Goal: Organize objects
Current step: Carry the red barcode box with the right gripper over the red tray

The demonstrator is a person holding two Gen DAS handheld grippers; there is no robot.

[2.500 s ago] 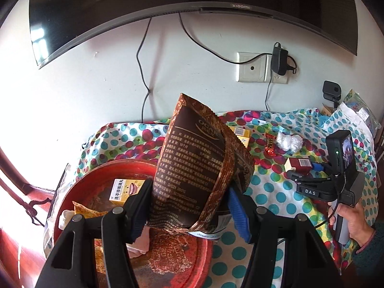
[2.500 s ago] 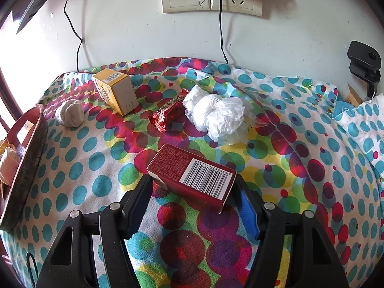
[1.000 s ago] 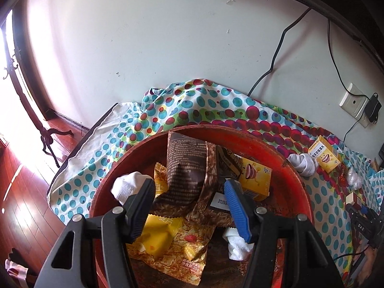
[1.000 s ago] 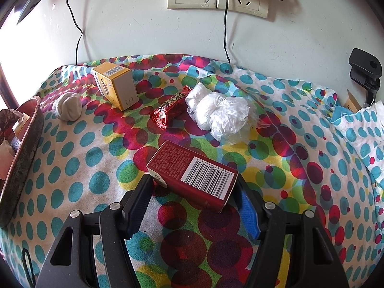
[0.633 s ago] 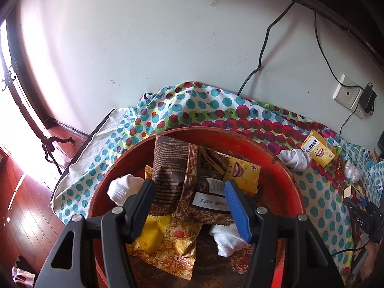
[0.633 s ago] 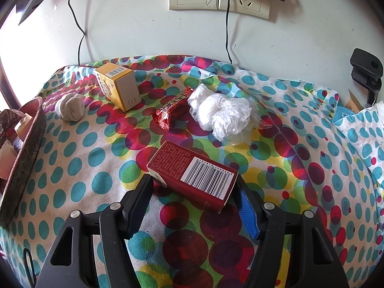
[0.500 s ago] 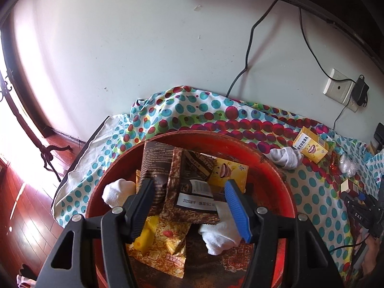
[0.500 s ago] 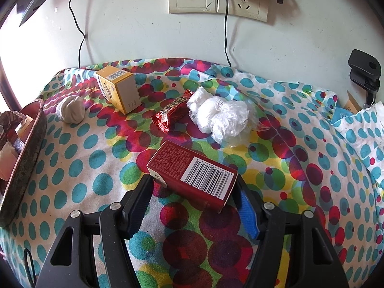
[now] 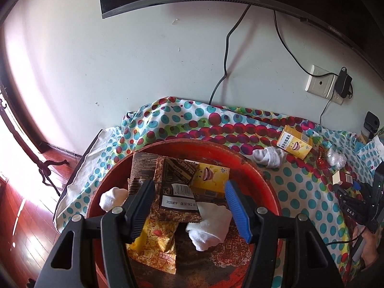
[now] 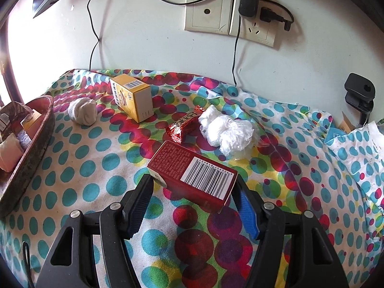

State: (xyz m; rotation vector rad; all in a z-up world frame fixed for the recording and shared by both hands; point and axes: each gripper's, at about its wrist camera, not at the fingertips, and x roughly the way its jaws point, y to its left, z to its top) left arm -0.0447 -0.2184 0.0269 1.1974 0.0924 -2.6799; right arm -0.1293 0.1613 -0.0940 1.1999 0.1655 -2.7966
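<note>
My left gripper [image 9: 189, 187] hangs open above the round red tray [image 9: 261, 175], holding nothing. Under it a brown snack bag [image 9: 168, 175] lies flat in the tray, with a yellow box [image 9: 211, 177], a white sock [image 9: 211, 225], another sock [image 9: 112, 196] and a yellow snack packet [image 9: 158, 240]. My right gripper [image 10: 193, 184] is shut on a red box [image 10: 192, 170] with a barcode, held tilted just above the dotted cloth. On the cloth lie a yellow box [image 10: 133, 97], a balled sock [image 10: 82, 111], a red wrapped sweet [image 10: 183, 126] and crumpled clear plastic [image 10: 225, 132].
The tray's rim [image 10: 31, 144] stands at the left in the right wrist view. Wall sockets with a plugged charger [image 10: 247, 0] and hanging cables are behind the table. A black clamp [image 10: 360, 93] sits at the far right. A hand on the right gripper's handle [image 9: 367, 249] shows in the left wrist view.
The left gripper let go of the brown bag, which now lies in the tray, then rose and drew back. The right gripper has hardly moved and keeps the red box.
</note>
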